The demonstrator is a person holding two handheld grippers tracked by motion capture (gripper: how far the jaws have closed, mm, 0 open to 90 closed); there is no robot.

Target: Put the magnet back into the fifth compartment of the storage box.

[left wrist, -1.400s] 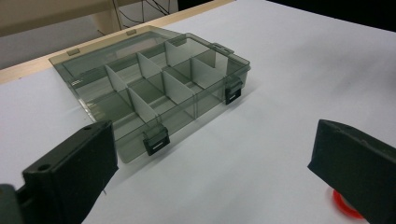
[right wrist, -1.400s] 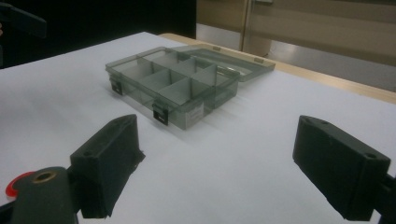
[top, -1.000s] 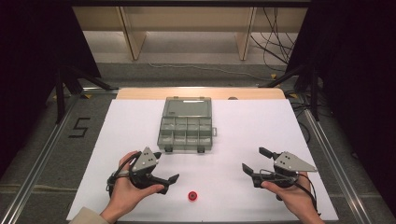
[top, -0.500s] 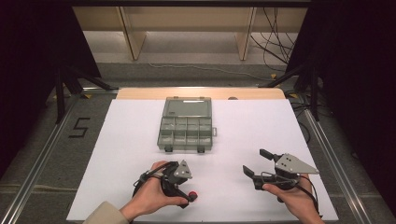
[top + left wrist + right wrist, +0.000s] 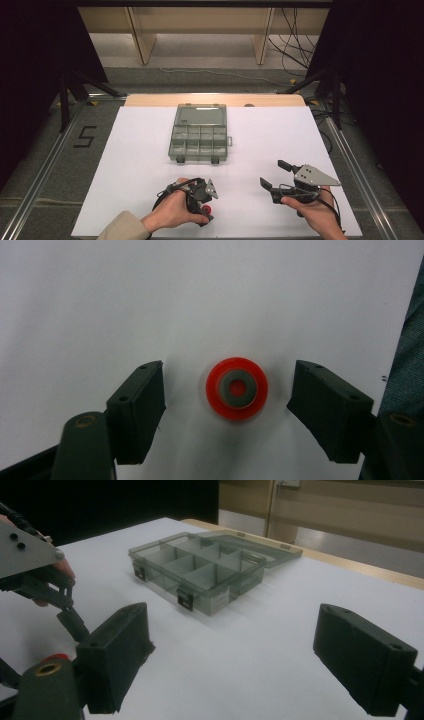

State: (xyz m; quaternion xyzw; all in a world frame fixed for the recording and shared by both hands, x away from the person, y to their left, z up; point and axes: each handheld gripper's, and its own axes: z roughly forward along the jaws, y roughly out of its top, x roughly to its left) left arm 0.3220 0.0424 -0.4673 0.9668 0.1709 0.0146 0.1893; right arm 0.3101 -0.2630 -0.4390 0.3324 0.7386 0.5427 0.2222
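A small red round piece with a grey centre lies flat on the white table top. My left gripper points straight down at it, open, one jaw on each side and neither touching. In the high view that left gripper is at the table's front edge, and the red piece peeks out under it. My right gripper hovers open and holds nothing at the front right. A grey clear organizer box with several compartments sits mid-table, its lid folded back.
The white board covers the table, with a wooden strip along its far edge. From the right gripper, the organizer box stands ahead and the left gripper is at the left.
The left hand has swung its gripper right and toward the front edge, tipping it down over the red piece. The right gripper has stayed where it was.
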